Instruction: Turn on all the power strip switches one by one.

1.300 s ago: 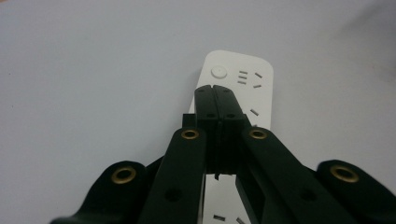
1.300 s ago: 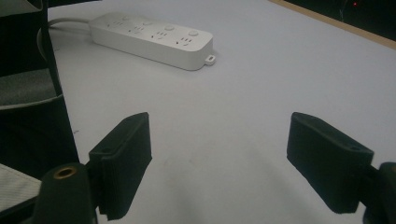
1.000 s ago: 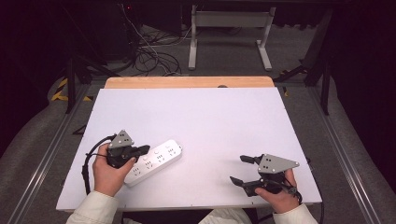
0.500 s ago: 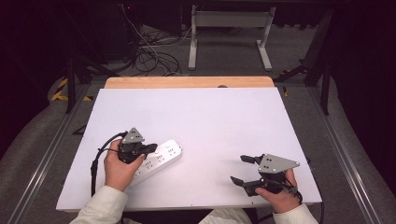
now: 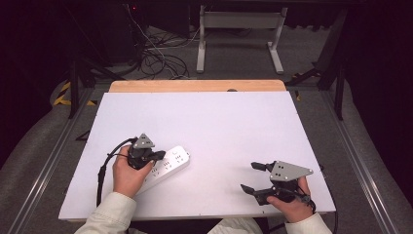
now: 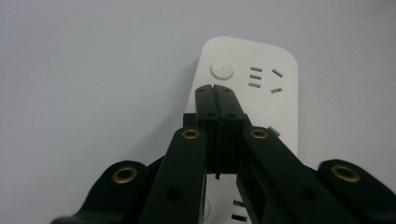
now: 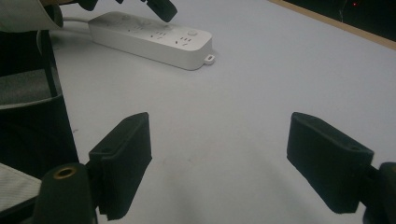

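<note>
A white power strip (image 5: 171, 162) lies slanted on the white table (image 5: 219, 126), near its front left. My left gripper (image 5: 159, 155) hangs over the strip with its jaws pressed together and nothing between them. In the left gripper view its tips (image 6: 215, 88) sit just short of the strip's round button (image 6: 222, 70), above the strip's face (image 6: 275, 107); whether they touch it I cannot tell. My right gripper (image 5: 250, 176) rests low at the front right, open and empty. In the right gripper view (image 7: 233, 154) the strip (image 7: 154, 39) lies far off, with the left gripper (image 7: 159, 7) above it.
A black cable (image 5: 104, 168) loops from the left gripper toward the table's front left. The table's far edge is a wooden strip (image 5: 195, 86). Beyond it, tangled cables (image 5: 160, 58) and a metal stand's legs (image 5: 238, 44) are on the floor.
My left hand has slid a little to the right and lower, bringing its shut jaws farther over the power strip. The right hand has stayed where it was.
</note>
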{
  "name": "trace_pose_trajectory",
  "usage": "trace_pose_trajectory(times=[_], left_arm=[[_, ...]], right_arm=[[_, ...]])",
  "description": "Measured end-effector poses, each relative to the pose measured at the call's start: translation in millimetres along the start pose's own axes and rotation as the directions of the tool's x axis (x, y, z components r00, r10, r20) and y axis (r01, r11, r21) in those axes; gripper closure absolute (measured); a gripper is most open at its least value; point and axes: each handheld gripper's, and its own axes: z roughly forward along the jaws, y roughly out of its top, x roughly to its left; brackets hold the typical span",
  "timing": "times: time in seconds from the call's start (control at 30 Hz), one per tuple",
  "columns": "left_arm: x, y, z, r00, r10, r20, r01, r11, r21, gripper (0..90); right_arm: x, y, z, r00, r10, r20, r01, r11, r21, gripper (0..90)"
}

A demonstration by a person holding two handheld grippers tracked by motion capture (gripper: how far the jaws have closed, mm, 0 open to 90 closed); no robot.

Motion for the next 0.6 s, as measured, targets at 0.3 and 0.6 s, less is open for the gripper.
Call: trace_pose_trajectory(times=[0.3, 0.6], left_arm=[[-0.6, -1.0, 3.7, 0.9999, 0.011, -0.009, -0.011, 0.9997, 0.019, 89.8], [0.0, -1.5, 4.3, 0.9998, 0.016, -0.012, -0.016, 0.9998, 0.013, 89.9]], right_arm=[[-0.2, -0.1, -0.3, 1.0, -0.002, 0.001, 0.002, 1.0, 0.002, 22.2], [0.0, -0.2, -0.3, 1.0, -0.002, 0.0, 0.002, 1.0, 0.002, 22.2]])
